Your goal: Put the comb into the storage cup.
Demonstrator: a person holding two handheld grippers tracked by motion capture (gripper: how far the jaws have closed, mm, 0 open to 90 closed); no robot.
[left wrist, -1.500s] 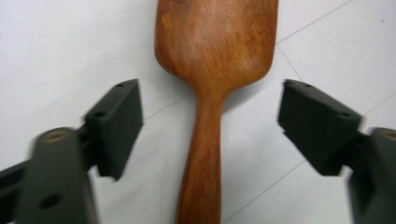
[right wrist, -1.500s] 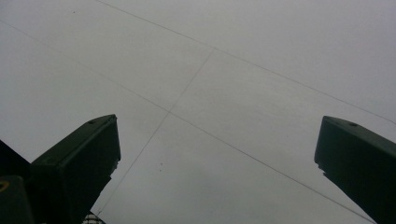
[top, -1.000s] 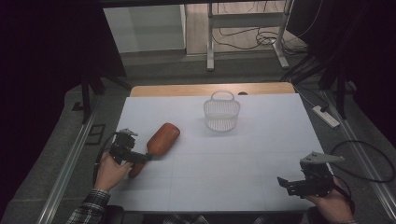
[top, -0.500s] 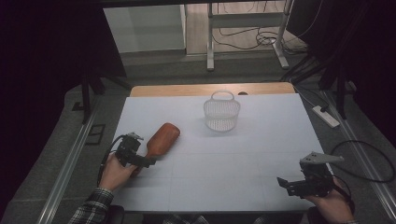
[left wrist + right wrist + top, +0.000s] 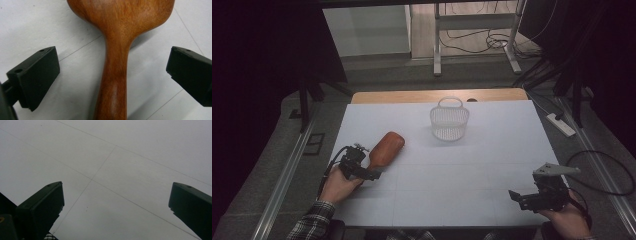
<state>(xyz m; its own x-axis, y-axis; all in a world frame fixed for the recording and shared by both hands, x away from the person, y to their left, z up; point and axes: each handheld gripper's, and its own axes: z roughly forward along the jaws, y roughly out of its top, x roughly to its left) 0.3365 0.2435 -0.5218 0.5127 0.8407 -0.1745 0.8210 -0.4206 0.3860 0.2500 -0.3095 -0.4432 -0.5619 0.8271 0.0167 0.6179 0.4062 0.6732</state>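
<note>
White table [image 5: 472, 165] with faint grid lines, dark room behind. Right gripper [image 5: 524, 197] sat at near right edge, jaws wide, empty. Left gripper [image 5: 369, 173] had jaws wide apart astride wooden spoon [image 5: 384, 149] handle, not touching. White basket [image 5: 449, 120] stood farther back.

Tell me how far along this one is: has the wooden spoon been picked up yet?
Not yet. Done: the left tongs are lined up on the wooden spoon, its handle running between the open jaws in the left gripper view, untouched. In hand: nothing; the spoon lies on the white table. The right tongs sit open at the near right edge. Left: closing and lifting; the white basket stands empty, perhaps the destination.
</note>
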